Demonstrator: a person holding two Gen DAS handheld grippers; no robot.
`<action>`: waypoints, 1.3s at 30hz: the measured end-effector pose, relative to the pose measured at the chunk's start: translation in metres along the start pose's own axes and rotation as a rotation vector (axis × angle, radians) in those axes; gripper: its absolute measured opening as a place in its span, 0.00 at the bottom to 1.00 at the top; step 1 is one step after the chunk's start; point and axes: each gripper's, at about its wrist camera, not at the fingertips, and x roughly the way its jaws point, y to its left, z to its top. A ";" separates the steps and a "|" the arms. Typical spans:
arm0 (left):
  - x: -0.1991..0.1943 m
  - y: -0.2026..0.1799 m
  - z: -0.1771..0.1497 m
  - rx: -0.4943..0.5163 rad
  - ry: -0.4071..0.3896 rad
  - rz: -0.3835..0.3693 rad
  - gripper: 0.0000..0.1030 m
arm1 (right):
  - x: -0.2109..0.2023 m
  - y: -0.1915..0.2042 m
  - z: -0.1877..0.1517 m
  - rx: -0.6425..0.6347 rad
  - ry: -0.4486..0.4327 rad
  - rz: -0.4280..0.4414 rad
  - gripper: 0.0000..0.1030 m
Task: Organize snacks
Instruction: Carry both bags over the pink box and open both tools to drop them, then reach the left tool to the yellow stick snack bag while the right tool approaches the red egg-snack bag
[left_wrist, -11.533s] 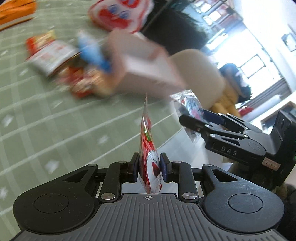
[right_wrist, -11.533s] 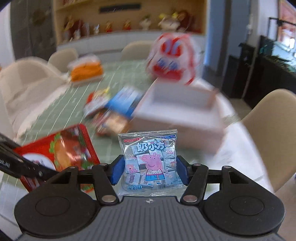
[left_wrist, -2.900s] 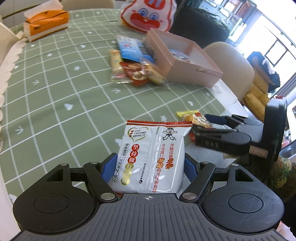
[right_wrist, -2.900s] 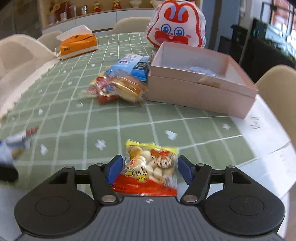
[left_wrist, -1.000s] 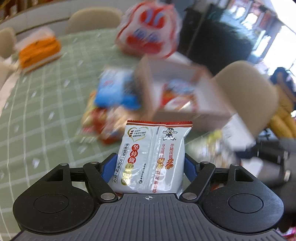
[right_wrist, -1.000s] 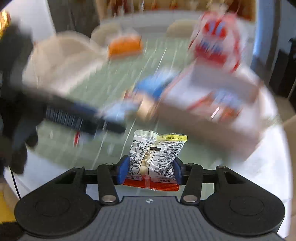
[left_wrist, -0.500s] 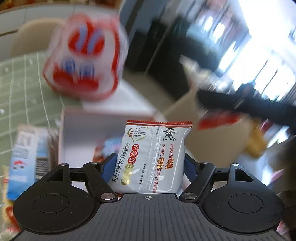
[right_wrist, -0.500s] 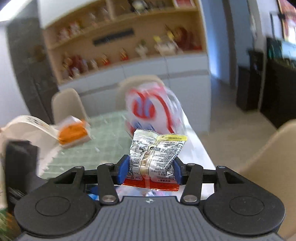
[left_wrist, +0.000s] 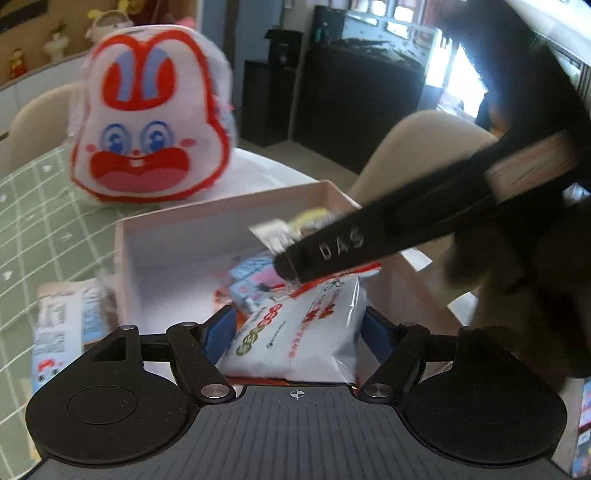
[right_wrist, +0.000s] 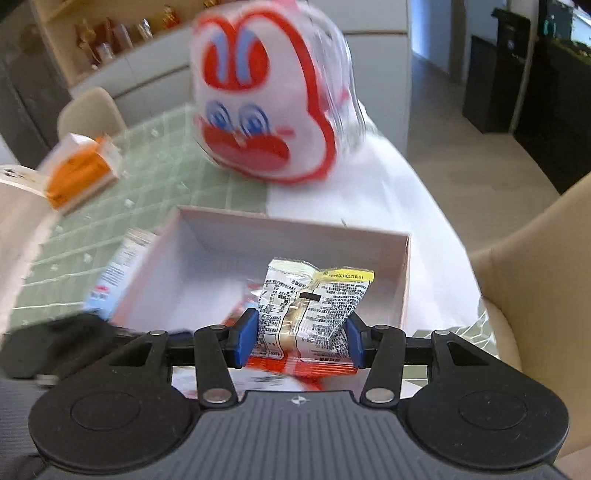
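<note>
- The left claw (left_wrist: 295, 332) has its blue pads spread wide, and a white snack bag (left_wrist: 295, 336) lies tilted between them. The bag looks puffy and shiny, with red and green print. I cannot tell if the pads press on it or if it is let go.
- The right claw (right_wrist: 297, 341) is part way closed and squeezes a crinkly silver snack packet (right_wrist: 310, 306). The packet has black print, a yellow strip on top and a red bottom edge. Its sides are pinched in by the blue pads.
- Both claws are over the pink box (right_wrist: 404, 280). It is a flat cardboard box with straight walls and an open top.
- A few small packets (left_wrist: 255, 280) lie in the near part of the box. The far half of the box floor is bare.
- In the left view the right claw's black arm crosses over the box and hides its right side.
- A soft bunny-face bag (right_wrist: 266, 99), white with red edges and blue eyes, sits just past the box. It is blurry.
- A blue and white packet (left_wrist: 59, 343) lies on the table (right_wrist: 155, 206) just beside the box's left wall. Its print is too smeared to read.
- The table has a green cloth with white lines. An orange tissue box (right_wrist: 79, 171) sits far to the left.
- A tan chair (right_wrist: 535, 280) stands close to the table's right edge.
</note>
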 end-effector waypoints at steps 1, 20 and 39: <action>-0.006 0.004 0.000 -0.008 -0.007 0.001 0.77 | 0.003 -0.002 -0.001 0.014 0.004 0.005 0.48; -0.103 0.121 -0.022 -0.412 -0.074 0.073 0.74 | -0.089 0.021 -0.046 0.029 -0.226 -0.022 0.62; -0.091 0.182 -0.105 -0.504 0.029 0.016 0.57 | -0.016 0.215 -0.127 -0.268 -0.189 -0.008 0.65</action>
